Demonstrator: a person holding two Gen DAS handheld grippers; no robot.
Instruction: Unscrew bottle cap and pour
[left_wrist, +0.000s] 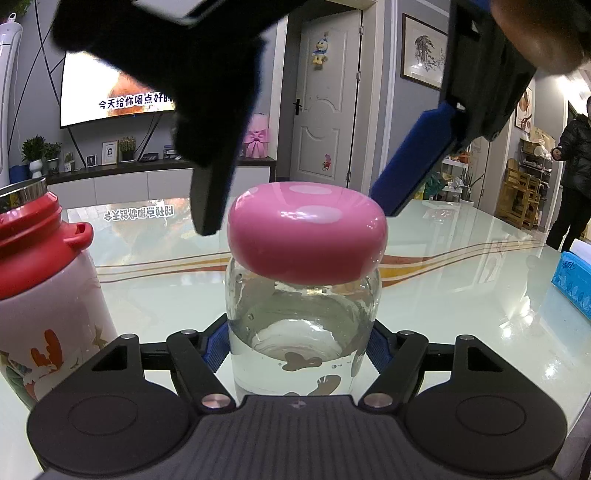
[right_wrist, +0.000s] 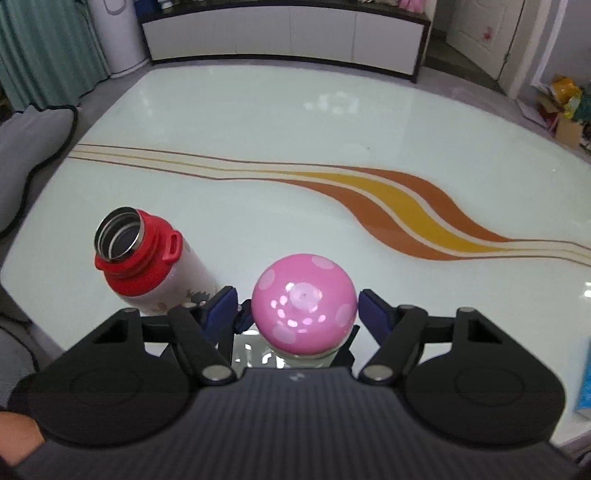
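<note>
A clear glass bottle (left_wrist: 303, 325) with water in it stands on the table, topped by a pink mushroom-shaped cap (left_wrist: 306, 240) with pale spots. My left gripper (left_wrist: 297, 339) is shut on the bottle's body. My right gripper (right_wrist: 297, 306) hangs above the cap (right_wrist: 303, 301), fingers spread wide on either side of it without touching; in the left wrist view it shows from below as a black finger (left_wrist: 207, 199) and a blue pad (left_wrist: 413, 166). An open white flask with a red collar (right_wrist: 147, 266) stands to the bottle's left, and also shows in the left wrist view (left_wrist: 40, 266).
The glossy white table (right_wrist: 295, 129) has an orange and yellow wave stripe. A blue tissue pack (left_wrist: 574, 280) lies at the right edge. A TV, a low cabinet and a door are behind; a person stands at far right.
</note>
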